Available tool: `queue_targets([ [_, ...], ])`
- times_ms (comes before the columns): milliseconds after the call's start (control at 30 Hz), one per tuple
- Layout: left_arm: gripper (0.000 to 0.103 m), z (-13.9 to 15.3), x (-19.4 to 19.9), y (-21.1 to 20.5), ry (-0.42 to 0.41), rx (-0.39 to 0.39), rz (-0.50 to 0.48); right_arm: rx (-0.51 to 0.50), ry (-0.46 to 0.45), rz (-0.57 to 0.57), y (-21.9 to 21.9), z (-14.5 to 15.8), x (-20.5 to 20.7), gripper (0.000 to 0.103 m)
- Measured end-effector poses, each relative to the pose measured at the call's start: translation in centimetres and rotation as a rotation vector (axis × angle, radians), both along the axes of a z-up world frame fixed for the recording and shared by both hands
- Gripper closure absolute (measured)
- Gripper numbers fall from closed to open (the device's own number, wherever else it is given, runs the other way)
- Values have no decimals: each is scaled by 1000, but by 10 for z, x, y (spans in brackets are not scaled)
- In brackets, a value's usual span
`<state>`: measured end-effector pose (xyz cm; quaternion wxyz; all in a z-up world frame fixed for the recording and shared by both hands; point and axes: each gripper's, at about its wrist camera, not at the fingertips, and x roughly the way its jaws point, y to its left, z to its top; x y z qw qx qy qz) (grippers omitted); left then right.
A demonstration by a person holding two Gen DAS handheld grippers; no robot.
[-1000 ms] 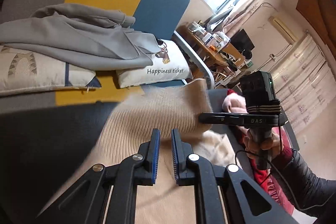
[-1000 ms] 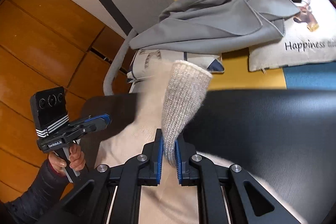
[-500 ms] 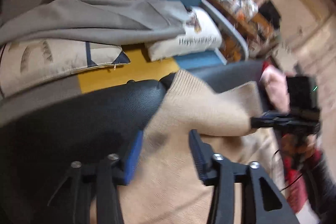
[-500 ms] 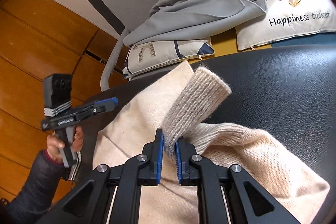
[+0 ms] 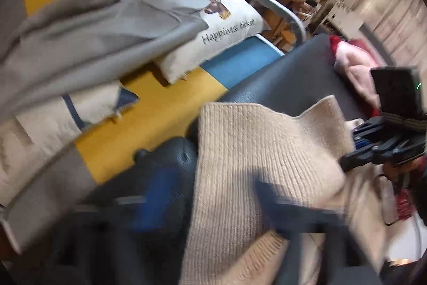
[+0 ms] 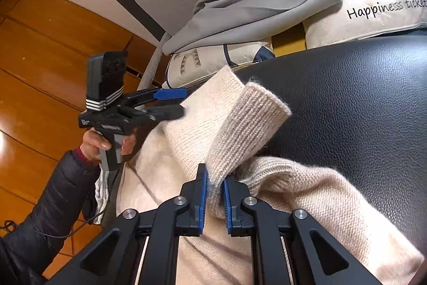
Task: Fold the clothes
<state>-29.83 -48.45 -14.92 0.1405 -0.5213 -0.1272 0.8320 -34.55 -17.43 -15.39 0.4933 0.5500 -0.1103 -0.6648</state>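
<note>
Centrally, cream sweater (image 6: pixel 186 146) lies on black leather surface (image 6: pixel 360 103), frame centre to bottom. Grey garment (image 6: pixel 253 4) upper right, over cushions. Right tool (image 6: pixel 213 194) bottom centre: jaws clamped on ribbed cuff (image 6: pixel 250 119). Left tool (image 6: pixel 170 103) mid-left: jaws apart, empty.

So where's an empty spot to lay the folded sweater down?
The bare black leather surface right of the cream sweater and below the "Happiness ticket" pillow looks free. The sofa behind is crowded: pillows under a gray garment.
</note>
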Motion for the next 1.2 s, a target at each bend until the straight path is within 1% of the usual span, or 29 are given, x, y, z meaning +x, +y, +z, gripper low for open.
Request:
queue_targets([
  [33, 100, 1, -1, 2, 7, -7, 3, 2, 5, 0, 0, 1, 0, 91],
  [67, 100, 2, -2, 4, 17, -14, 9, 5, 11, -1, -1, 2, 0, 91],
  [100, 100, 6, 3, 2, 49, -17, 40, 10, 20, -4, -2, 4, 1, 91],
  [167, 100, 12, 15, -2, 78, 27, 82, 19, 33, -12, -3, 7, 1, 91],
  [433, 101, 38, 55, 1, 158, 44, 156, 82, 91, -27, -8, 25, 12, 91],
  [600, 101, 67, 101, 12, 250, 108, 164, 79, 135, -31, -4, 45, 28, 91],
  [700, 101, 75, 135, 22, 285, 122, 170, 82, 167, -20, -2, 57, 46, 91],
  [767, 101, 75, 156, 27, 291, 136, 181, 87, 184, -13, 2, 61, 59, 91],
  [867, 101, 65, 180, 36, 270, 142, 193, 93, 202, -15, 9, 62, 77, 91],
  [1100, 101, 39, 214, 54, 222, 116, 224, 132, 228, -35, 23, 44, 112, 91],
  [1167, 101, 31, 223, 59, 207, 110, 232, 138, 236, -58, 27, 39, 121, 88],
  [1200, 100, 26, 226, 60, 197, 124, 234, 142, 242, -62, 28, 37, 126, 88],
])
